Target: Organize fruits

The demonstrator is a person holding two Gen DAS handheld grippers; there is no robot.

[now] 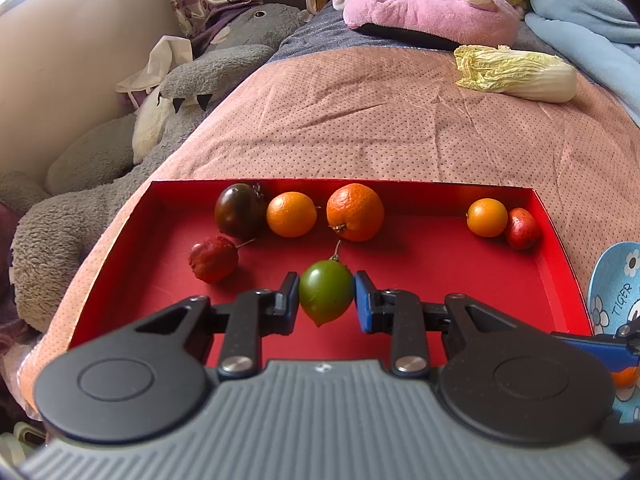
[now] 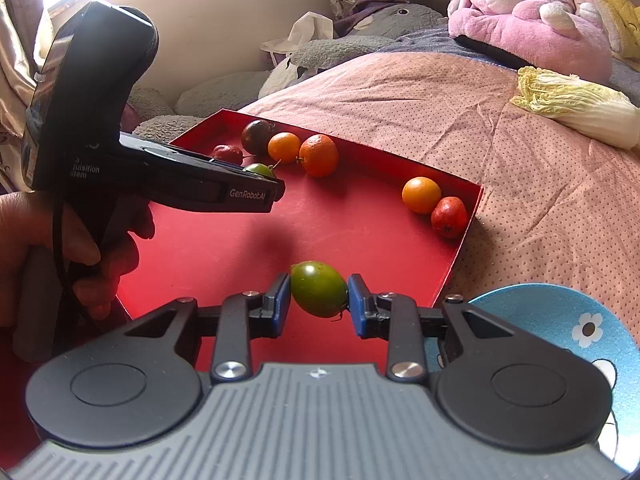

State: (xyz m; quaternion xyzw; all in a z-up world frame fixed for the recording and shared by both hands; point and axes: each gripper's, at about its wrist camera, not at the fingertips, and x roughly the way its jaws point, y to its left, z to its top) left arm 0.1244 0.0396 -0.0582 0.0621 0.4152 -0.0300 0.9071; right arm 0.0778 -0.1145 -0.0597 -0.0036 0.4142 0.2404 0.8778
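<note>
In the left wrist view my left gripper is shut on a green stemmed fruit over the middle of the red tray. In the right wrist view my right gripper is shut on a second green fruit above the tray's near right part. Along the far wall lie a dark tomato, two oranges, and a wrinkled red fruit. A small orange and a red fruit sit in the far right corner.
The tray rests on a pink dotted bedcover. A blue cartoon plate lies just right of the tray. A napa cabbage lies farther back on the right. Grey and pink plush toys crowd the left side and the back.
</note>
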